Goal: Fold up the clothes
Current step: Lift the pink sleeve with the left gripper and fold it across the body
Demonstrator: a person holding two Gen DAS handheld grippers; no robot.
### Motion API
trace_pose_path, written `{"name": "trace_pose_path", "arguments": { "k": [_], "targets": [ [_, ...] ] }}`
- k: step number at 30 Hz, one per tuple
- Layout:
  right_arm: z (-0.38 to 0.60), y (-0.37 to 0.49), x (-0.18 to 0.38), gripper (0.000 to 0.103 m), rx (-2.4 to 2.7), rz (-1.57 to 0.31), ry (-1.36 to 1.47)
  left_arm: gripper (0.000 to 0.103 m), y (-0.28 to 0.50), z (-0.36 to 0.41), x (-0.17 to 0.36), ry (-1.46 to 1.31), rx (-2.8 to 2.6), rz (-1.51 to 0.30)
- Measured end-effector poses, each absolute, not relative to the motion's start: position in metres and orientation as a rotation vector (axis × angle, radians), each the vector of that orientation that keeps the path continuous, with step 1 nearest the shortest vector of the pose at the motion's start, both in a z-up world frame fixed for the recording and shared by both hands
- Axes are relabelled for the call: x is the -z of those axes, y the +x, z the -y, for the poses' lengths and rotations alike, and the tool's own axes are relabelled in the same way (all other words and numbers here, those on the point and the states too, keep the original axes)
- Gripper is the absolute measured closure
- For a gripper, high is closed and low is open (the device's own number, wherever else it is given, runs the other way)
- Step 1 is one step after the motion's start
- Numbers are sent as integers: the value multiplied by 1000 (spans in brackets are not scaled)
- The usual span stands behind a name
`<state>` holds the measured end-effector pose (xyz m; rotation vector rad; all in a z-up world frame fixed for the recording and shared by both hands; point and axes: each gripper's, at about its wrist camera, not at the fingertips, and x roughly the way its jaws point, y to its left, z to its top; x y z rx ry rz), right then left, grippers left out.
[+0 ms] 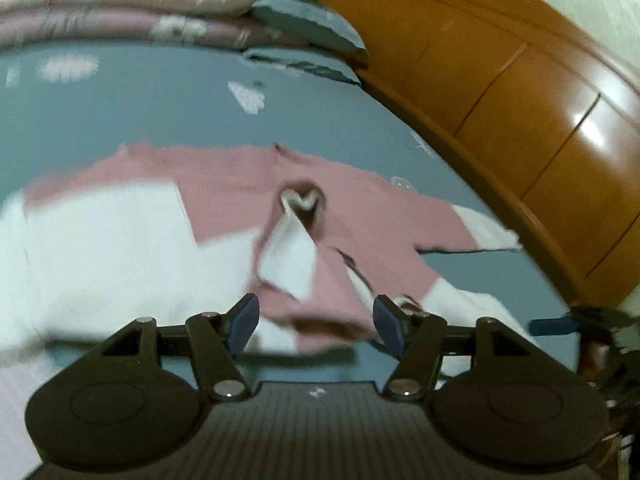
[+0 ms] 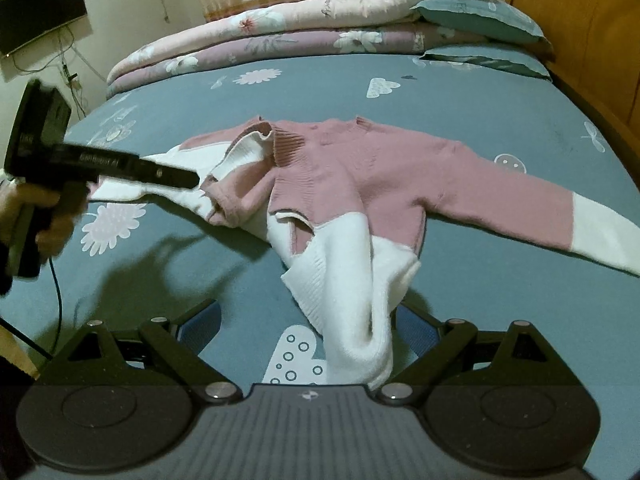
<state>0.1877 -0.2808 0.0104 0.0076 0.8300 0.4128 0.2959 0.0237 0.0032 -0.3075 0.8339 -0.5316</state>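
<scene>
A pink and white sweater (image 2: 360,176) lies on the blue bedsheet (image 2: 500,280), one sleeve stretched out to the right and the other (image 2: 224,200) folded in over the body. My left gripper (image 1: 318,324) hovers just over the crumpled sleeve, blue pads (image 1: 245,322) well apart and pressing on nothing. In the right wrist view a hand (image 2: 48,216) holds the left gripper (image 2: 192,178), whose tip is at that sleeve. My right gripper (image 2: 310,326) is wide open, with the white hem (image 2: 360,344) lying between its fingers, not pinched.
Folded quilts (image 2: 280,36) and blue pillows (image 2: 480,16) are stacked at the head of the bed. A wooden headboard (image 1: 500,92) runs along the right side. A dark screen (image 2: 40,12) hangs on the wall, and a black cable (image 2: 56,292) trails from the left gripper.
</scene>
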Motion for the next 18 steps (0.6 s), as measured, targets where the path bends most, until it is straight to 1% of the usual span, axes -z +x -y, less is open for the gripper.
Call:
{"name": "trace_pose_path", "arguments": {
  "k": [8, 11, 16, 18],
  "targets": [
    [287, 180, -11, 6, -387, -836, 19, 40, 313, -16, 31, -532, 501, -898],
    [294, 177, -9, 6, -373, -845, 30, 40, 319, -15, 32, -562, 494, -877],
    [301, 175, -4, 6, -373, -851, 71, 40, 322, -13, 27, -566, 436, -758],
    [303, 174, -2, 6, -382, -850, 93, 42, 323, -10, 31, -570, 425, -749]
  ]
}}
